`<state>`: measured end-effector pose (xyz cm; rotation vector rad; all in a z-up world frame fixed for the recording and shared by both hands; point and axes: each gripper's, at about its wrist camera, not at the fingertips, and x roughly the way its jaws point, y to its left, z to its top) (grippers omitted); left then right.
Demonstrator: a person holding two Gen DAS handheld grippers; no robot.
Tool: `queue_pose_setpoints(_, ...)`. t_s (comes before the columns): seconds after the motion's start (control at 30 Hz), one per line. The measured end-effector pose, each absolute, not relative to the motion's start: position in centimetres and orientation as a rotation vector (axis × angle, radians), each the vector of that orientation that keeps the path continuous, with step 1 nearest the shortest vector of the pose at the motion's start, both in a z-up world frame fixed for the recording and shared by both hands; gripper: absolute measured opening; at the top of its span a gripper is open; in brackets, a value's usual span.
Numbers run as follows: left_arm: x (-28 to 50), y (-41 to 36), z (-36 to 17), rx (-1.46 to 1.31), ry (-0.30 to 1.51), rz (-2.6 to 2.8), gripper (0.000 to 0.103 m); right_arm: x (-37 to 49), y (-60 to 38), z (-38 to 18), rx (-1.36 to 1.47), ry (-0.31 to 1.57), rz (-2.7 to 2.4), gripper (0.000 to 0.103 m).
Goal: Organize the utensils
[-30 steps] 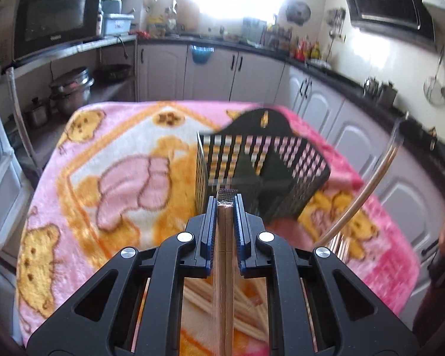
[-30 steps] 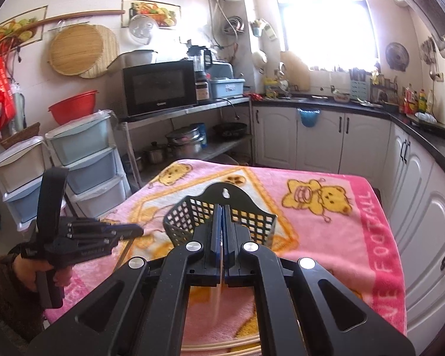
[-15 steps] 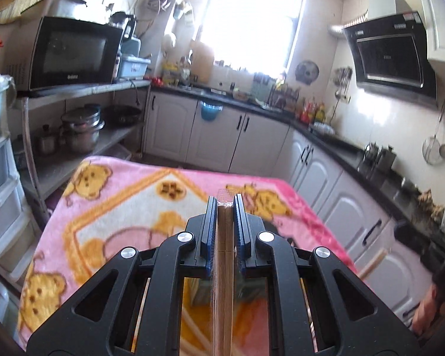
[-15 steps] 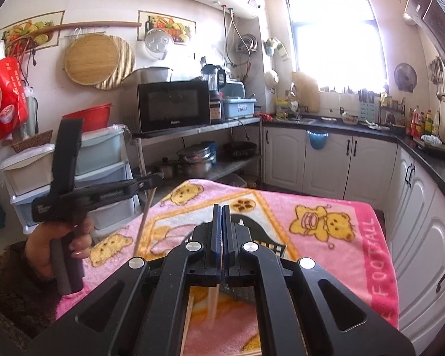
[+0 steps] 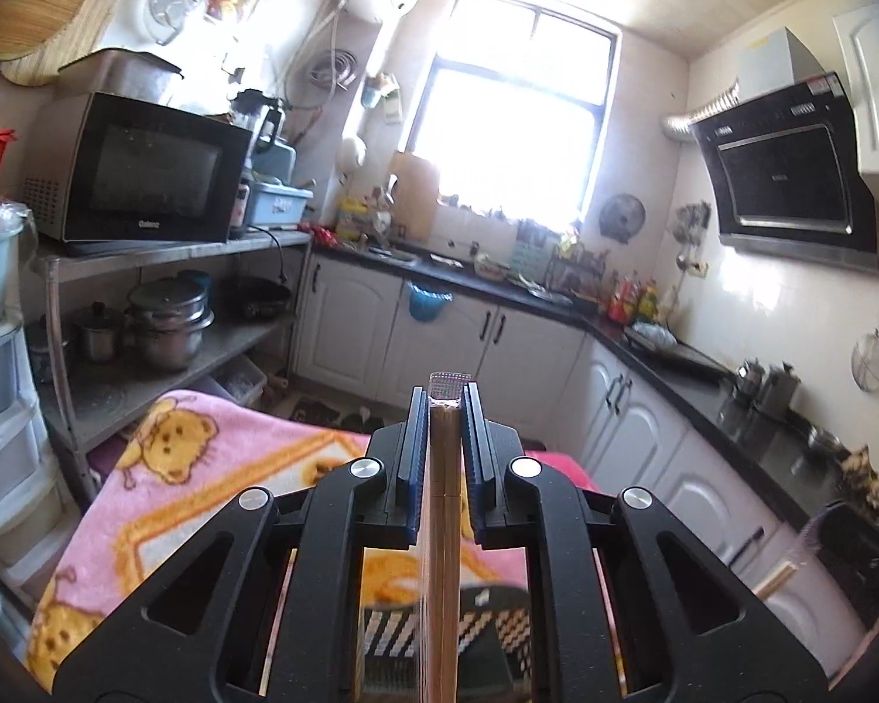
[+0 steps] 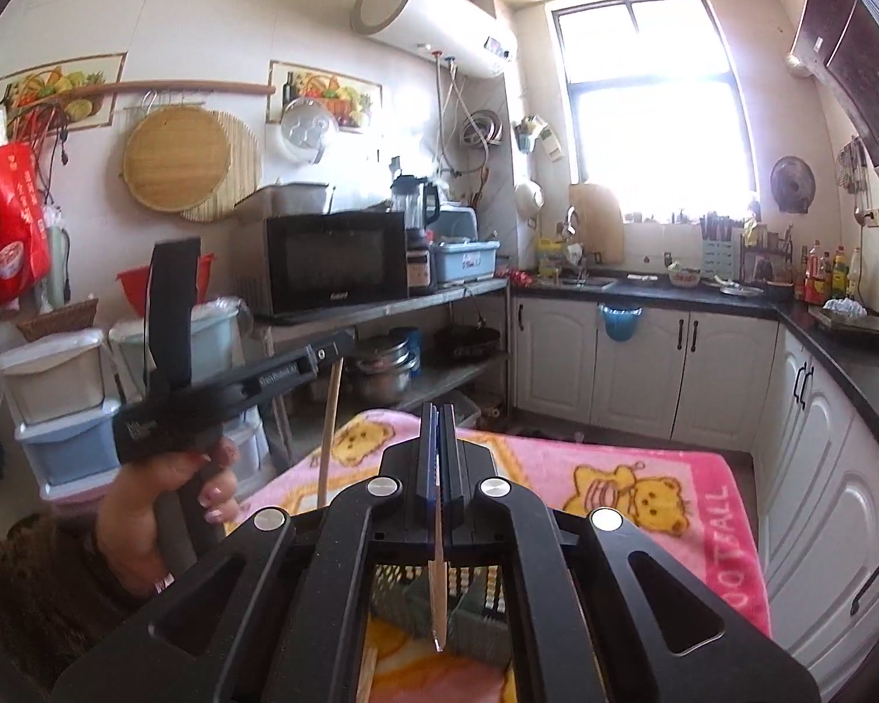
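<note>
My left gripper (image 5: 445, 395) is shut on a wooden chopstick (image 5: 442, 556) that hangs down below the fingers; from the right wrist view I see this gripper (image 6: 328, 354) held high at the left with the chopstick (image 6: 328, 433) hanging down. My right gripper (image 6: 439, 410) is shut on a thin chopstick (image 6: 438, 586) whose tip hangs over the black mesh utensil basket (image 6: 474, 586). The basket (image 5: 486, 621) also shows low in the left wrist view, under the raised gripper.
The table wears a pink bear blanket (image 6: 644, 486). A shelf with a microwave (image 6: 334, 263) and pots stands at the left. White cabinets (image 5: 498, 345) and a dark counter run along the back and right.
Both grippers have risen and tilted up, so the basket has dropped to the bottom of both views. Each still holds its chopstick.
</note>
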<state>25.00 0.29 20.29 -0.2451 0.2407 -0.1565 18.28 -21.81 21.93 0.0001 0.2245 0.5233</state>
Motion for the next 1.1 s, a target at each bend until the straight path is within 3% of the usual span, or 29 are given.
queue_pose_setpoints(0.4,29.0,-0.8,19.3,-0.255,0.146,-0.046,0.008,21.2,-23.2,24.1,0.019,0.192,0.444,0.001)
queue_pose_setpoints(1.1,30.2,-1.7,12.0,-0.192,0.162,-0.051,0.008,24.4,-22.4,17.5,0.059,0.282,0.380,0.001)
